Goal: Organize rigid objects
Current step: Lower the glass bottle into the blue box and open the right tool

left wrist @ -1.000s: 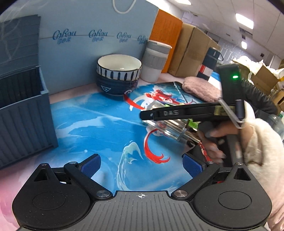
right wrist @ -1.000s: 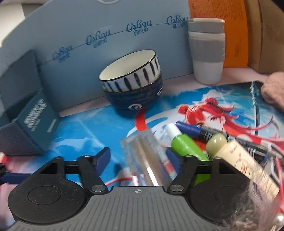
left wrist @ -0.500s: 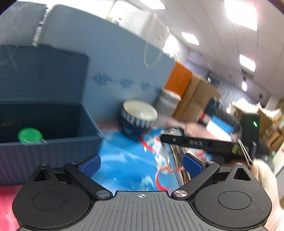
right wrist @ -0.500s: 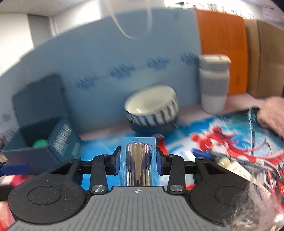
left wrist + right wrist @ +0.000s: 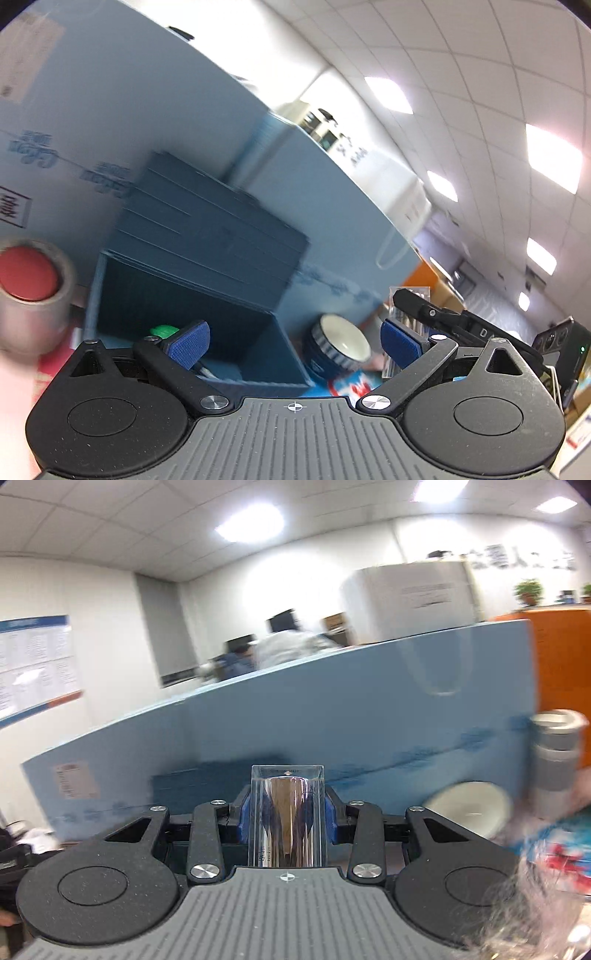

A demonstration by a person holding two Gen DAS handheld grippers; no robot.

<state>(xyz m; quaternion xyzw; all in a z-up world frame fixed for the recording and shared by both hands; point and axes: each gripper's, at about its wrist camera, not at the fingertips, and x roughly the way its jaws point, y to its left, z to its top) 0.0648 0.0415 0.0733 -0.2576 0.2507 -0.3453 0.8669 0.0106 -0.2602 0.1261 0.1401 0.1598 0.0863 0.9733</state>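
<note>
My right gripper (image 5: 287, 818) is shut on a clear plastic case with a shiny metal cylinder inside (image 5: 287, 812), held up in the air and pointing at the light blue board. The case also shows in the left wrist view (image 5: 404, 321), behind the right gripper's arm. My left gripper (image 5: 295, 341) is open and empty, raised and tilted, in front of the dark blue open storage box (image 5: 192, 295). A green-capped item (image 5: 162, 329) lies inside the box. The box shows blurred in the right wrist view (image 5: 207, 786).
Stacked blue-and-white bowls (image 5: 338, 349) sit right of the box on the blue printed mat, also in the right wrist view (image 5: 467, 808). A grey-sleeved white cup (image 5: 556, 753) stands at the back right. A silver can with a red top (image 5: 27, 295) is at the left. A light blue board (image 5: 332, 716) backs the scene.
My right gripper closed on the clear case on the mat and lifted it high. Both grippers rose and tilted upward; the left one swung left toward the blue box.
</note>
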